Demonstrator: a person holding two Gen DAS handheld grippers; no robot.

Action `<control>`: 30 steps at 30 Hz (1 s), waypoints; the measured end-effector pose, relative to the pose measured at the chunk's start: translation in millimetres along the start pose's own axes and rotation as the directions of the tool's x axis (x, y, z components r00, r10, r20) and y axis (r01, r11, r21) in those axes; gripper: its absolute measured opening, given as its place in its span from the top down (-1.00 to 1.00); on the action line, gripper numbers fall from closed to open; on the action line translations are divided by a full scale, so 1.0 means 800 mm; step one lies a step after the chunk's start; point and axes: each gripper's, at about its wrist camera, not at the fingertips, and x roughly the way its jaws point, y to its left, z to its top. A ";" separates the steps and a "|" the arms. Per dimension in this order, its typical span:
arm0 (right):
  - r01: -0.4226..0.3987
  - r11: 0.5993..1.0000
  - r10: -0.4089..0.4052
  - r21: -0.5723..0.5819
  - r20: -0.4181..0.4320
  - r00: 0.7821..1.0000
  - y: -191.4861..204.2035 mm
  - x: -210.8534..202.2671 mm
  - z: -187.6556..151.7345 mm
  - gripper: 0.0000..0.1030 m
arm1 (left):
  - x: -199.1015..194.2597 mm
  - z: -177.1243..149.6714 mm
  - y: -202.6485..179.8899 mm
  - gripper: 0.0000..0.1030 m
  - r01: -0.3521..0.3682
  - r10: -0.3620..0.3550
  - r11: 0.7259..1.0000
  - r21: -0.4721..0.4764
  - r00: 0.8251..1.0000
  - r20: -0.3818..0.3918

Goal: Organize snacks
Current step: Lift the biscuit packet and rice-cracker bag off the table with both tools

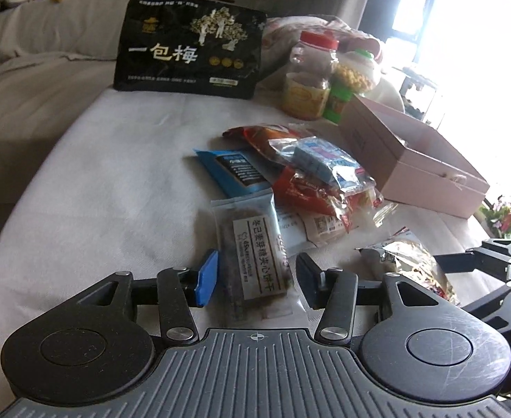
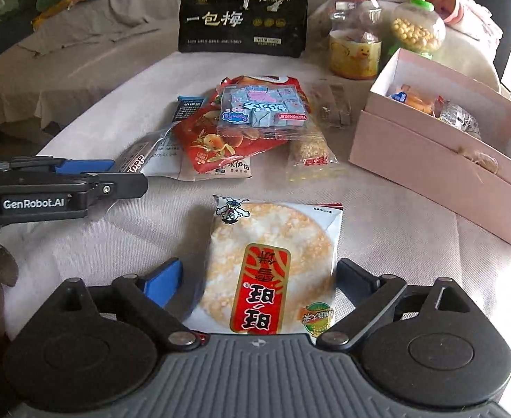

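Note:
My left gripper (image 1: 257, 278) is open, its fingers on either side of a clear biscuit packet (image 1: 253, 261) lying on the white cloth. My right gripper (image 2: 260, 280) is open around a rice cracker packet (image 2: 273, 264) with a red label; the same packet shows in the left wrist view (image 1: 412, 268). A heap of snack packets (image 2: 241, 129) lies in the middle, topped by a blue candy pack (image 2: 262, 108). An open pink box (image 2: 440, 160) at the right holds several snacks. The left gripper also shows in the right wrist view (image 2: 116, 177).
A large black plum bag (image 2: 243, 14) stands at the back. A red-lidded jar (image 2: 355, 31) and a green-lidded jar (image 2: 417, 28) stand beside it. A grey sofa (image 1: 29, 62) runs along the left and back.

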 end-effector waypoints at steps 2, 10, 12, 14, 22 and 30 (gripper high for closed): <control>0.004 1.000 -0.004 0.000 0.022 1.000 0.000 -0.002 -0.007 -0.92 | 0.002 0.001 -0.004 -0.04 -0.012 0.012 1.000 0.020 1.000 0.000; 0.018 1.000 -0.019 0.026 0.055 0.998 0.000 -0.005 -0.017 -1.00 | 0.003 -0.001 -0.009 -0.05 -0.021 0.021 0.998 0.054 1.000 0.000; 0.015 1.000 -0.017 0.025 0.059 0.998 0.000 -0.006 -0.019 -1.00 | 0.001 -0.002 -0.006 -0.05 -0.009 0.009 0.999 0.036 1.000 -0.002; 0.014 1.000 -0.016 0.021 0.071 0.997 0.001 -0.007 -0.022 -1.00 | 0.000 0.000 -0.002 -0.05 0.006 -0.006 1.000 0.019 1.000 -0.008; 0.013 1.000 -0.015 0.012 0.117 0.993 0.001 -0.008 -0.031 -1.00 | 0.010 0.014 -0.006 -0.05 -0.018 0.019 1.000 0.010 0.999 -0.039; 0.011 1.000 -0.013 0.014 0.140 0.990 0.000 -0.009 -0.036 -1.00 | 0.010 0.011 -0.007 -0.03 -0.020 0.021 0.999 0.033 0.999 -0.031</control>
